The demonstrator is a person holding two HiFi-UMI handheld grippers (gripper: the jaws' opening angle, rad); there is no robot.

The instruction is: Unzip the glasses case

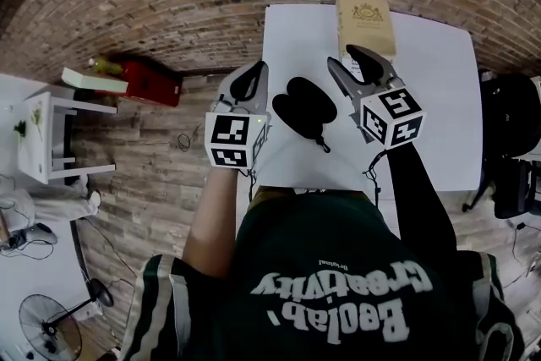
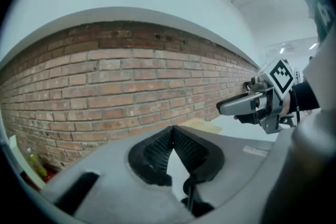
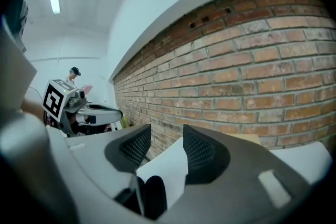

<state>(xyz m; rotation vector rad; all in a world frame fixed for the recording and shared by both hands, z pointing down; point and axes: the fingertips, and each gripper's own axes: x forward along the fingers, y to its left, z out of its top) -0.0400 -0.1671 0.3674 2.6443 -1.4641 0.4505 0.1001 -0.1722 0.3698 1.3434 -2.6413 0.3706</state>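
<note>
The black glasses case (image 1: 303, 104) lies shut on the white table (image 1: 439, 97), its short strap (image 1: 321, 142) trailing toward me. My left gripper (image 1: 251, 77) hangs raised over the table's left edge, just left of the case, jaws shut with nothing in them; in its own view the pads (image 2: 157, 148) meet at their tips. My right gripper (image 1: 352, 63) is held up to the right of the case, open and empty. Its own view shows the gap between its pads (image 3: 199, 150), with the case's dark end (image 3: 153, 198) low down. Neither gripper touches the case.
A tan book (image 1: 365, 23) lies at the table's far edge behind the right gripper. A brick wall (image 2: 105, 86) stands ahead. On the floor to the left are a red box (image 1: 145, 82), a white shelf unit (image 1: 52, 131) and a fan (image 1: 59, 324). A black chair (image 1: 514, 121) stands on the right.
</note>
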